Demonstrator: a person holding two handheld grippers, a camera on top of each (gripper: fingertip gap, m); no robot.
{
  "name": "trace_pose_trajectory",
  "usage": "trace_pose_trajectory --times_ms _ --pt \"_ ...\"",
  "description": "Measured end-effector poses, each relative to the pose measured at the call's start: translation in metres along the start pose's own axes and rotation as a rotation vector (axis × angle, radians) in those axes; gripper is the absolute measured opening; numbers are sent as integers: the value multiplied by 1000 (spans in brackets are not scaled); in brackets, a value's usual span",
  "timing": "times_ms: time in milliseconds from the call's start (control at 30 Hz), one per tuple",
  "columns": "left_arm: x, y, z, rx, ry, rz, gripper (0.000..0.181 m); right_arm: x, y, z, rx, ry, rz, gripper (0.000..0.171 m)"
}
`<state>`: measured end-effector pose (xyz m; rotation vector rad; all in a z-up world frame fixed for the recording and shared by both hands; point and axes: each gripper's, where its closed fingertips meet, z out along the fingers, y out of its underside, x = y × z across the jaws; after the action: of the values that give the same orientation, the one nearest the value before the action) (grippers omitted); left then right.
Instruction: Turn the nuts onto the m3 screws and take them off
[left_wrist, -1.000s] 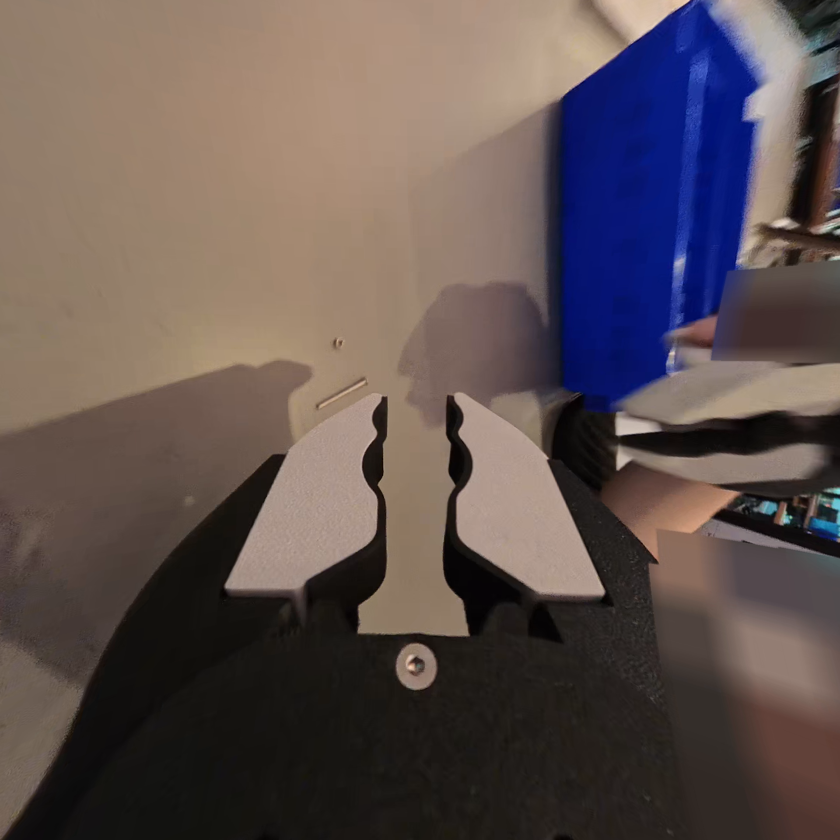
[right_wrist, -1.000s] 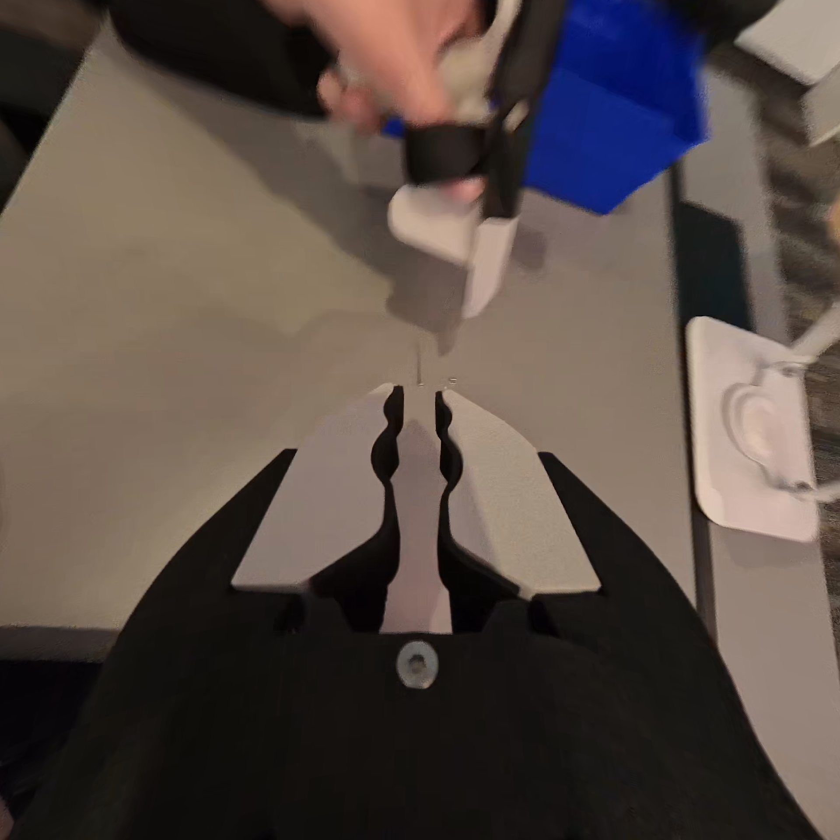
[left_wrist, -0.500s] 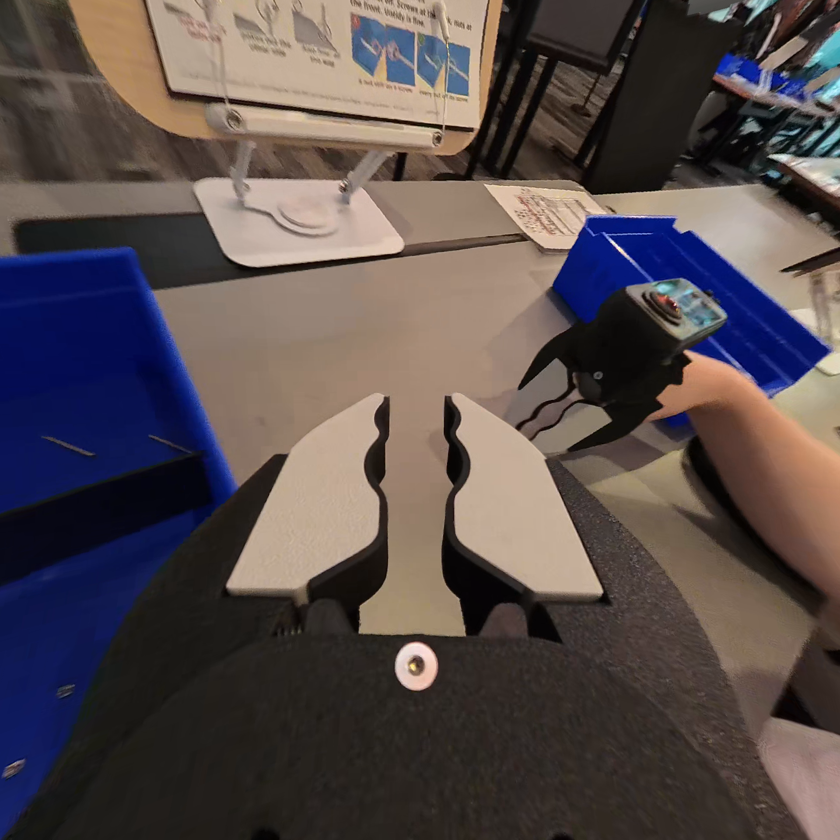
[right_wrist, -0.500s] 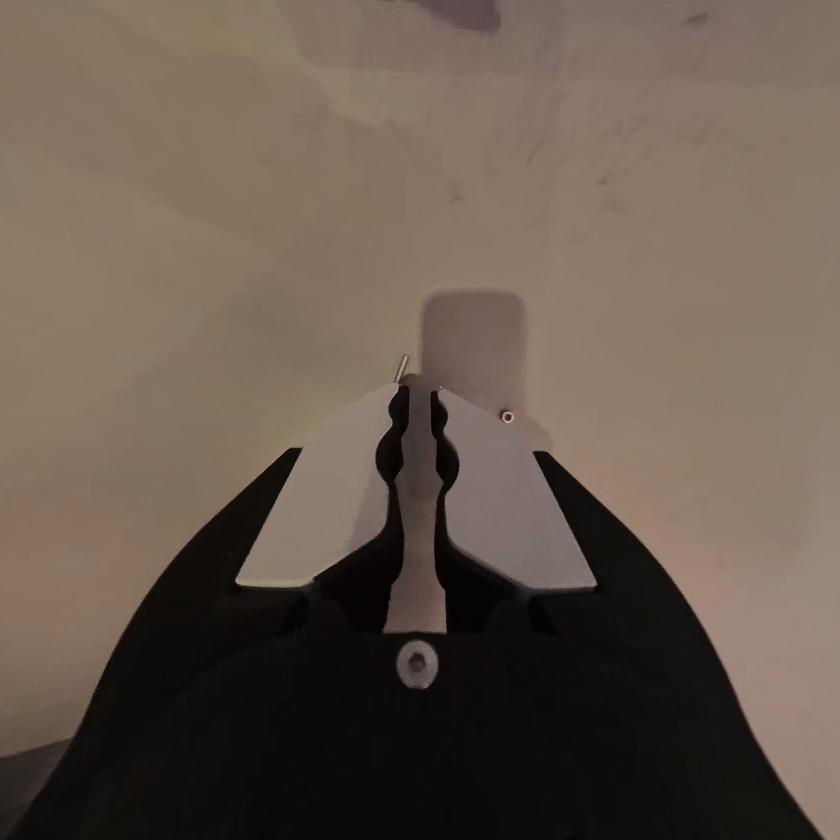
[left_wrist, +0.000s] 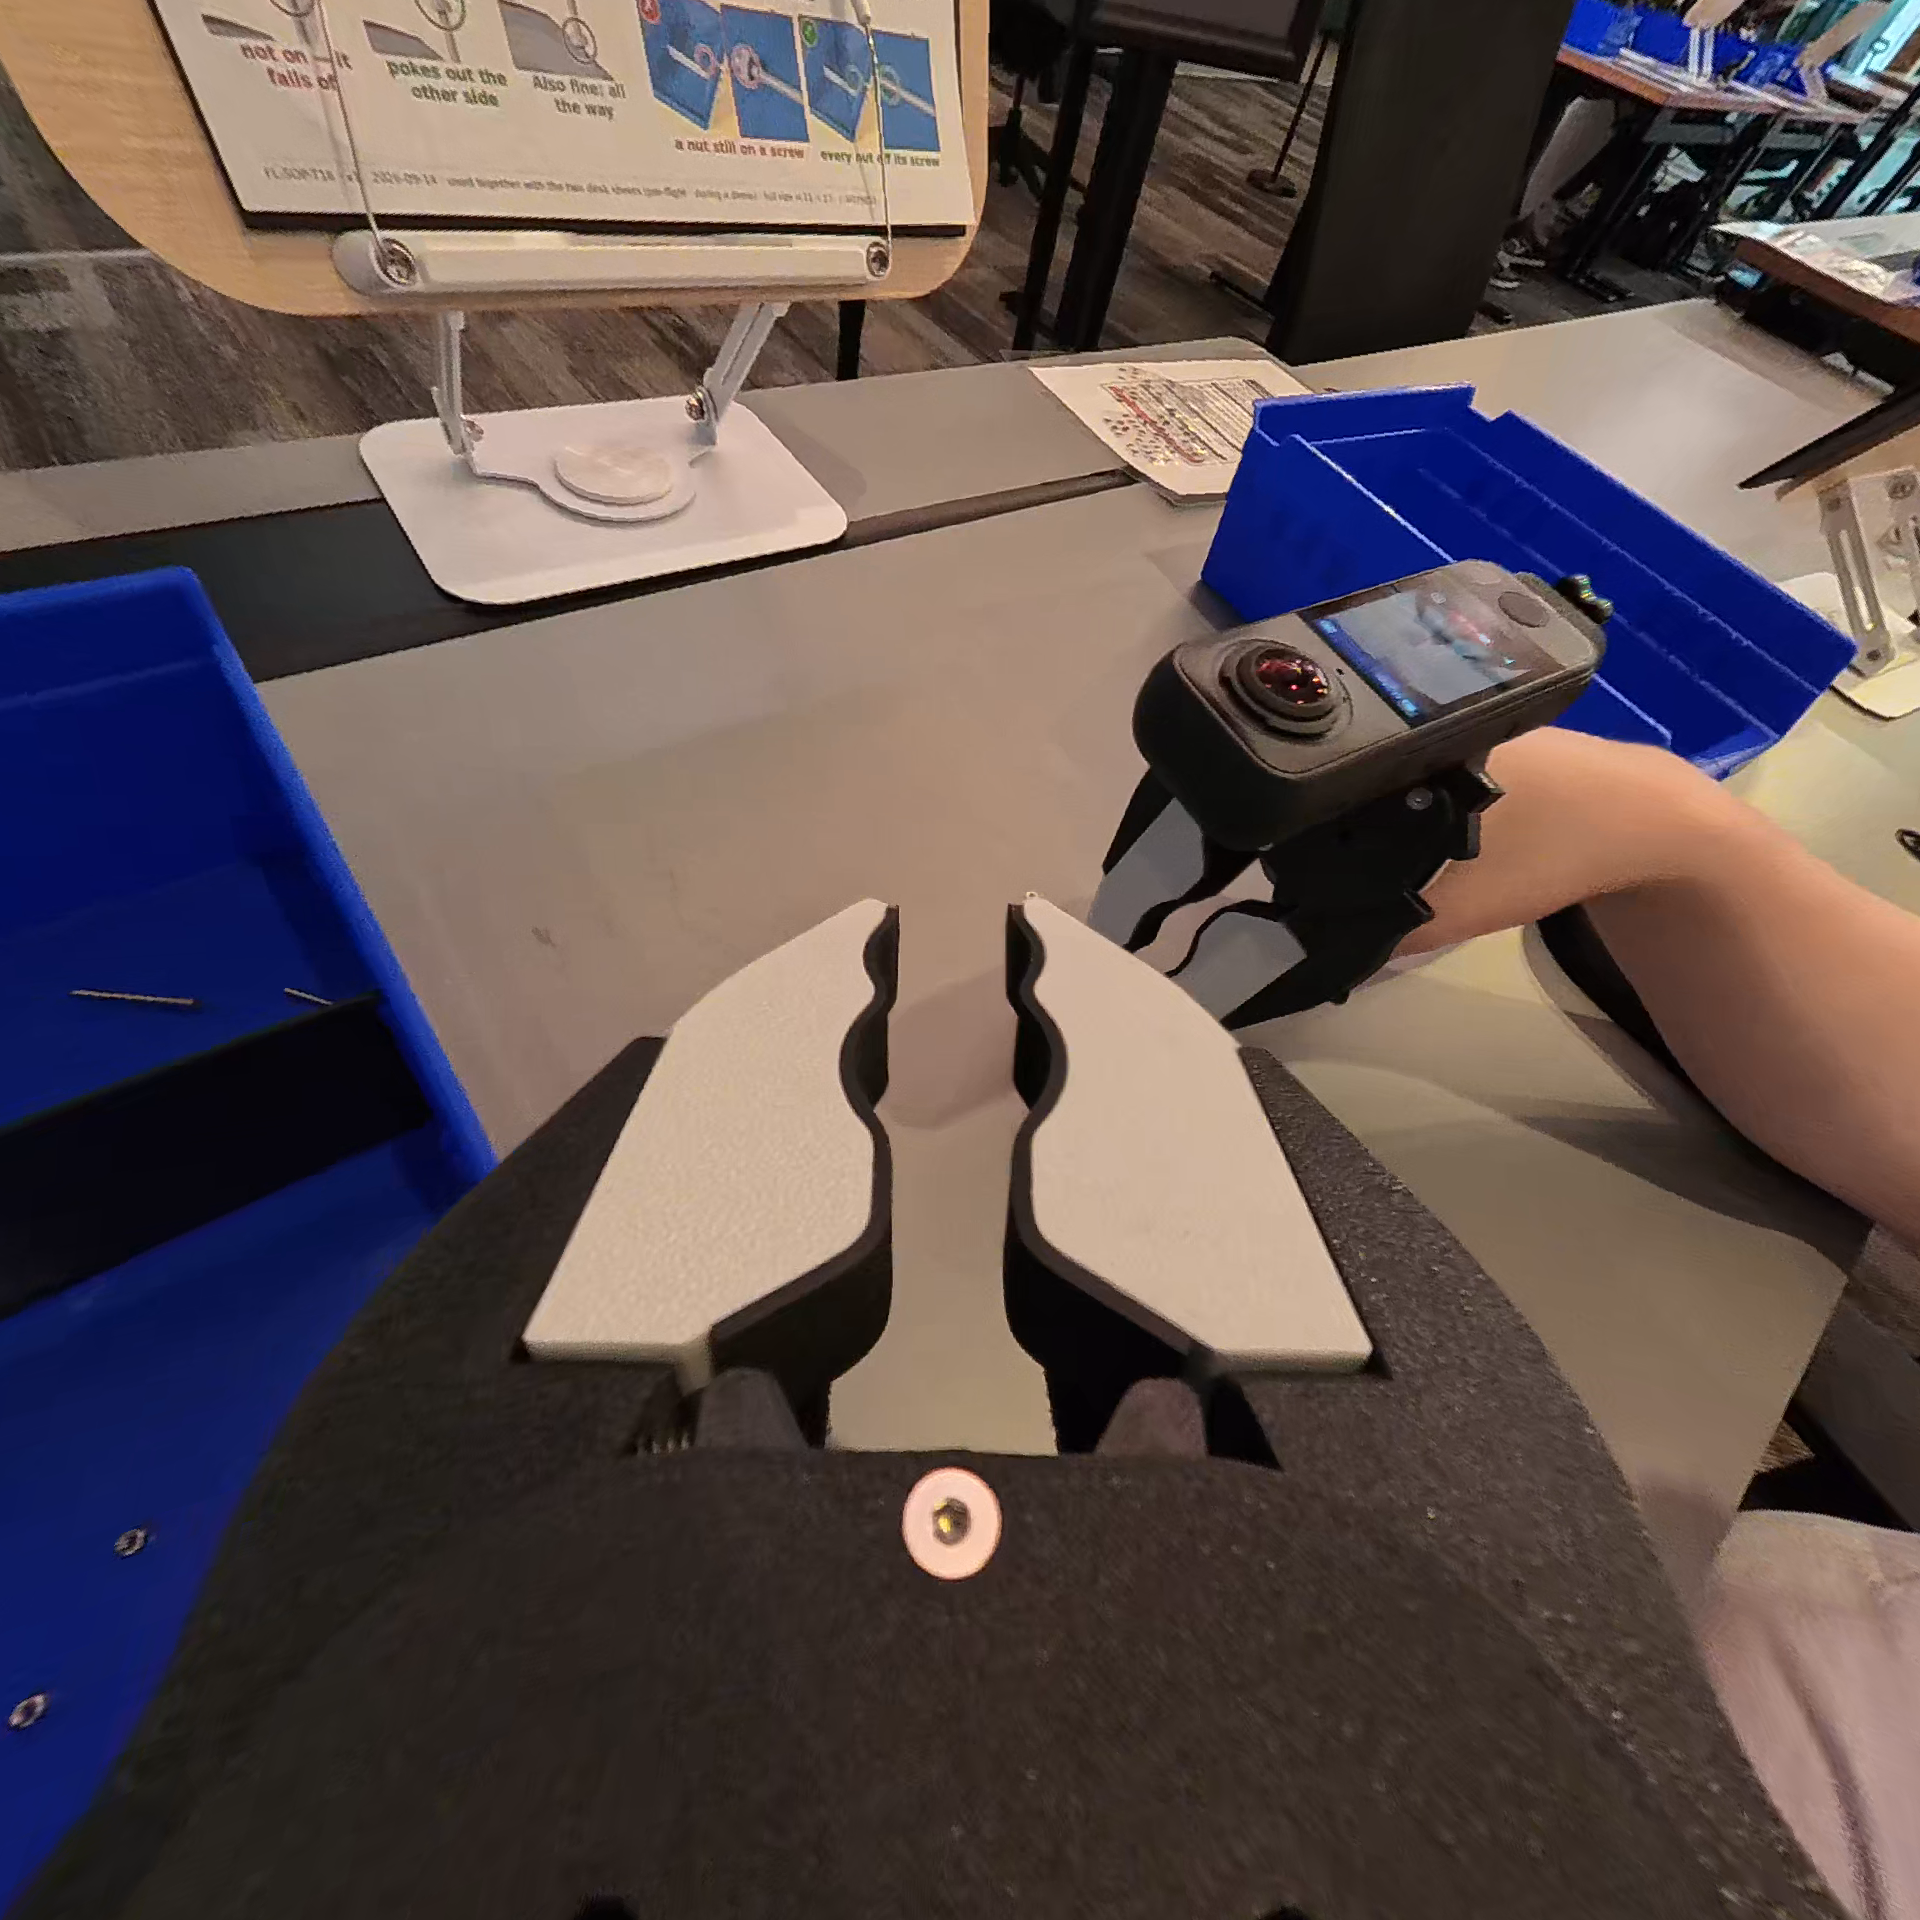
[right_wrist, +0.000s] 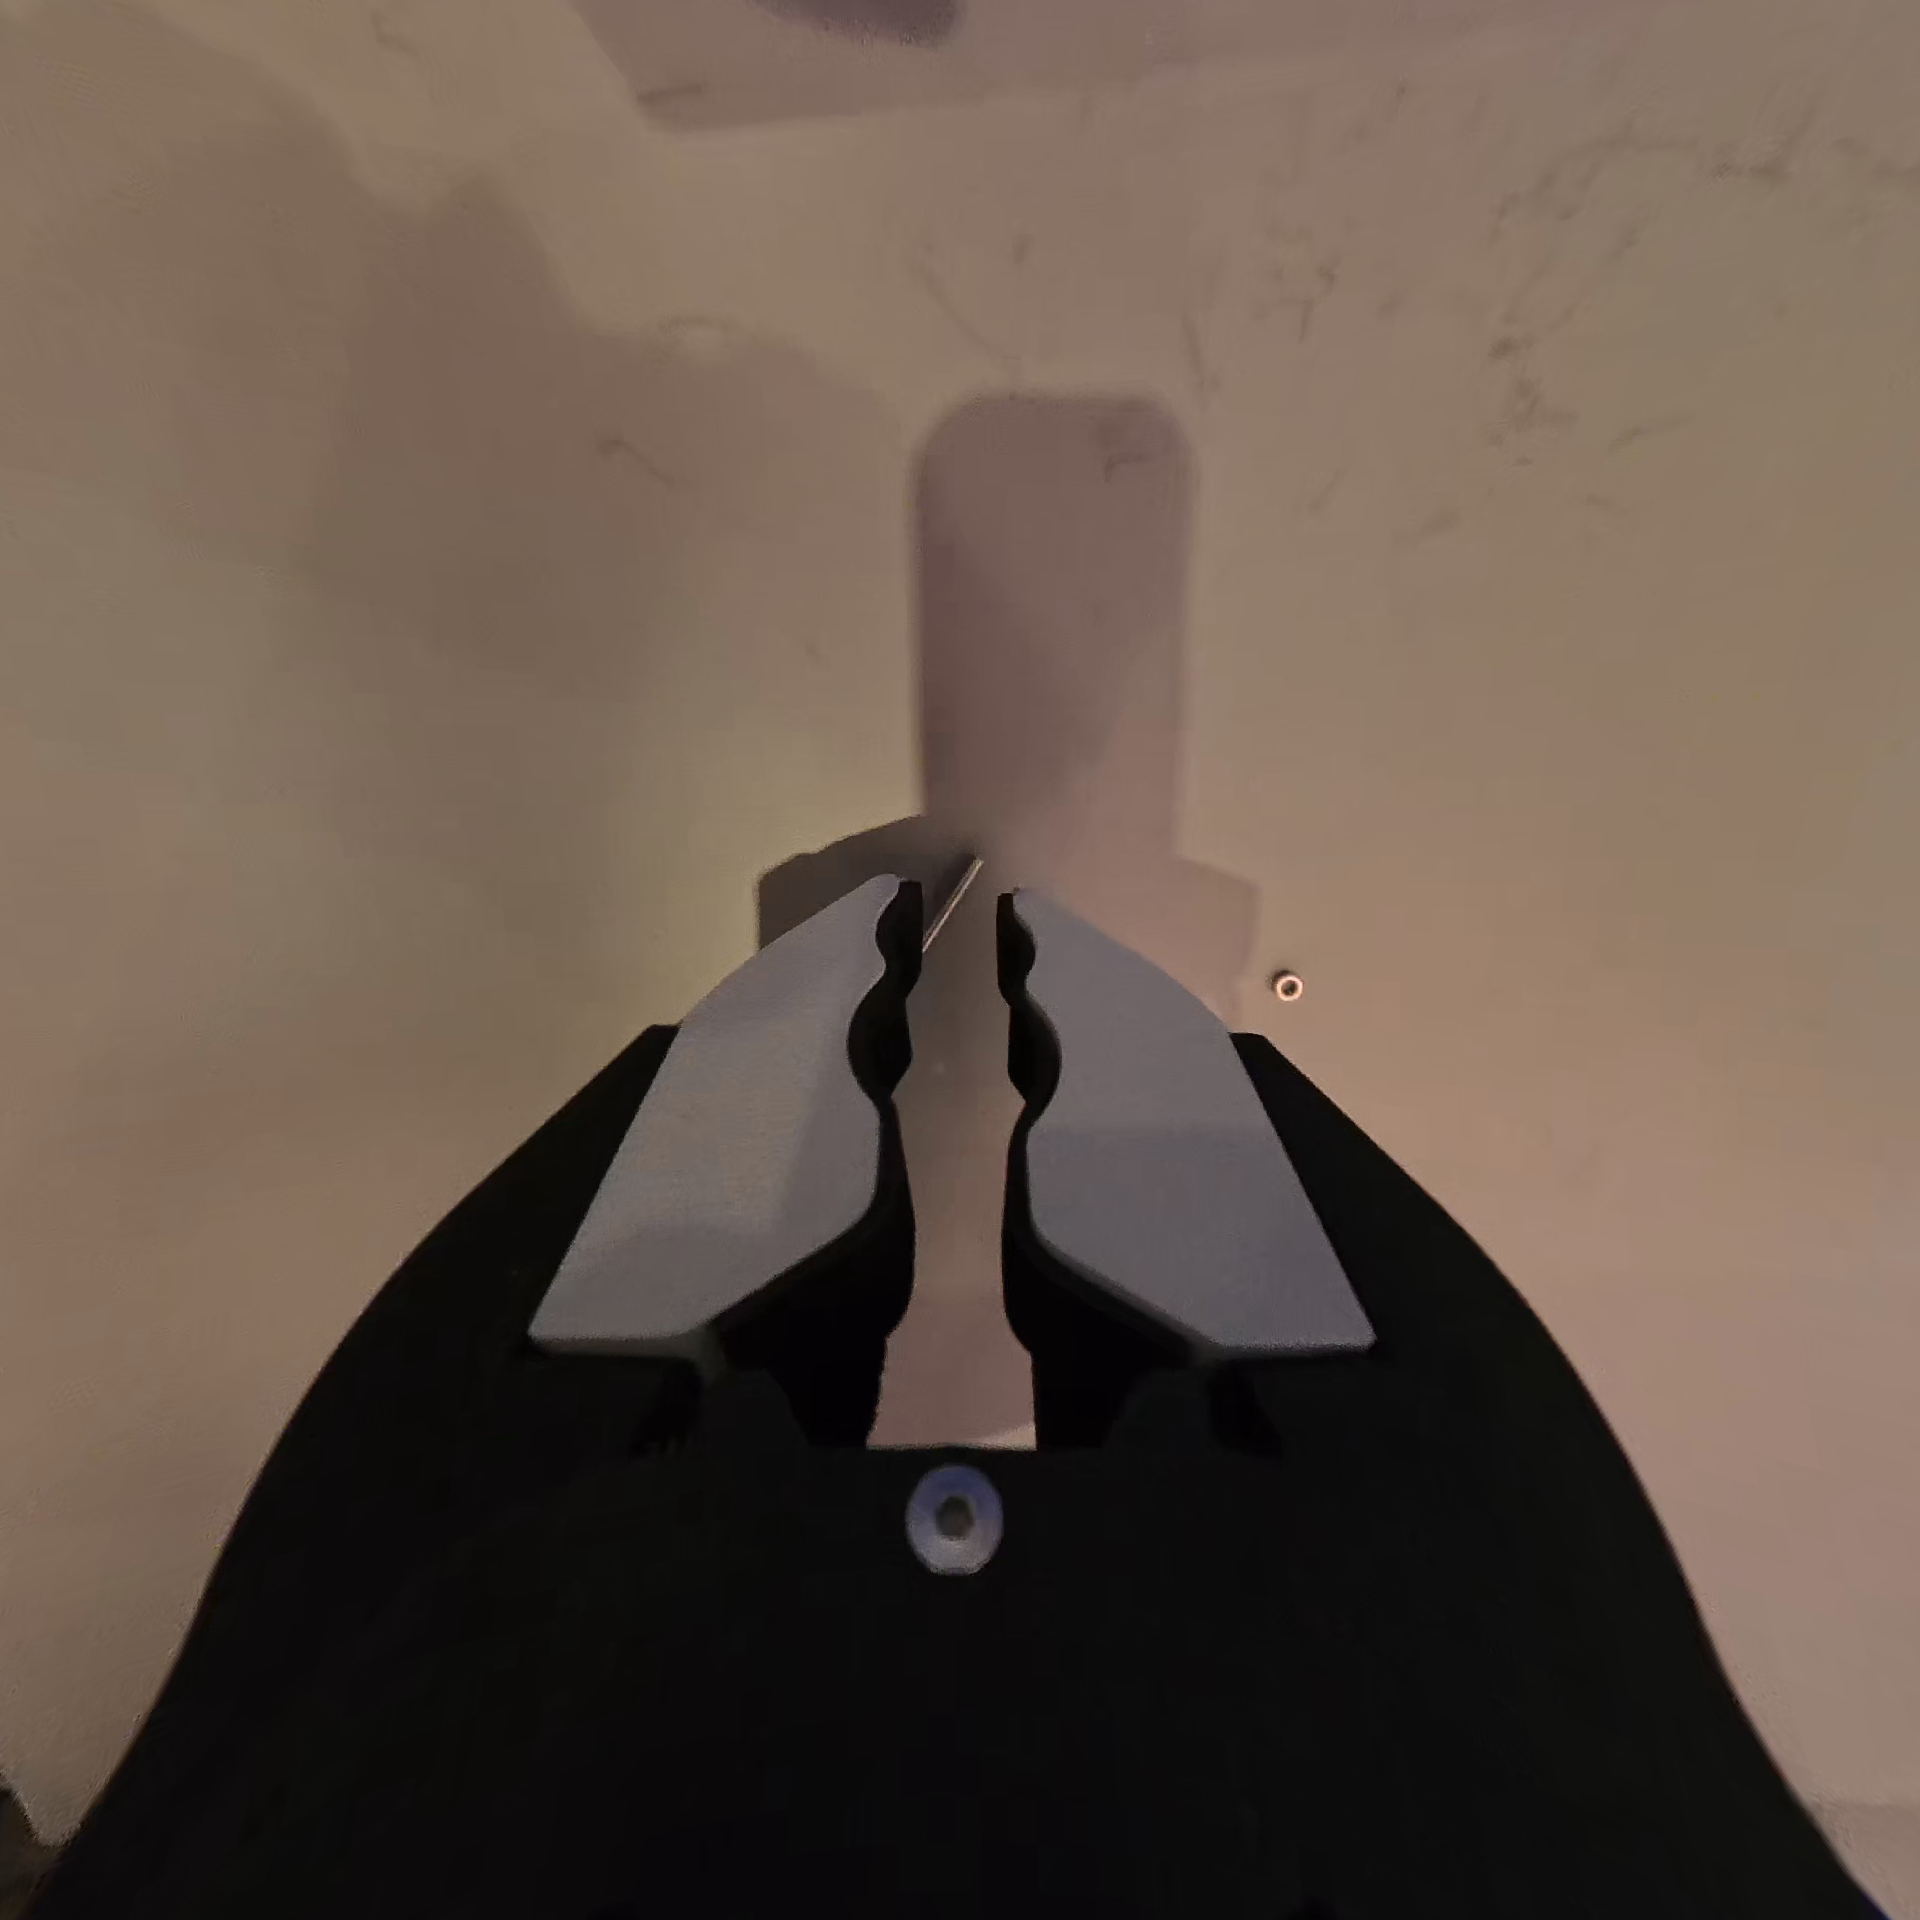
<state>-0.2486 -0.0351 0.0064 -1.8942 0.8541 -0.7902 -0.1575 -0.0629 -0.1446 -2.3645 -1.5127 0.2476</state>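
Note:
In the right wrist view my right gripper points straight down at the grey table. Its jaws stand a narrow gap apart, open. A thin m3 screw lies on the table between the fingertips, close to the left one. A small nut lies on the table to the right of the fingers. My left gripper is open and empty, held above the table. The left wrist view shows the right gripper just right of it, tips down at the table.
A blue bin at the left holds thin screws and loose nuts. A second blue bin stands at the back right. A white stand with an instruction sheet is at the back. A person's forearm crosses the right side. The grippers' ends are close to 20 cm from one another.
The left gripper swung up from facing the table to looking across the desk. The right gripper came down over the screw and its jaws opened a little wider.

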Motion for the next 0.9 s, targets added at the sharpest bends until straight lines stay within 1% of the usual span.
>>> trace_pose_trajectory --times_ms 67,133,233,267,333,467,567,633,700,767,833,900 --pt "1 2 1 -6 13 -11 19 -3 -4 1 3 -6 36 14" --pt "1 3 2 -7 15 -12 19 0 1 4 -45 41 39 15" --pt "4 4 4 -10 37 -23 19 -4 7 11 -107 52 44 14" --pt "6 5 5 -12 44 -27 18 -5 5 12 -100 51 45 9" --pt "7 6 7 -25 49 -26 18 -5 4 13 -110 64 40 5" --pt "9 8 12 -38 60 -18 18 -6 5 13 -115 62 32 3" --pt "12 8 15 -41 79 -8 18 -7 5 13 -82 4 35 3" --pt "13 7 18 -29 97 8 18 -8 4 11 -33 -70 63 3" --pt "16 7 21 -8 129 26 22 -4 -1 5 53 -128 110 2" --pt "22 9 26 -1 182 40 26 2 -11 -9 182 -182 149 2" --pt "29 12 33 11 229 68 36 9 -22 -28 325 -220 175 2" --pt "39 15 41 25 285 96 38 18 -31 -52 469 -228 186 2"
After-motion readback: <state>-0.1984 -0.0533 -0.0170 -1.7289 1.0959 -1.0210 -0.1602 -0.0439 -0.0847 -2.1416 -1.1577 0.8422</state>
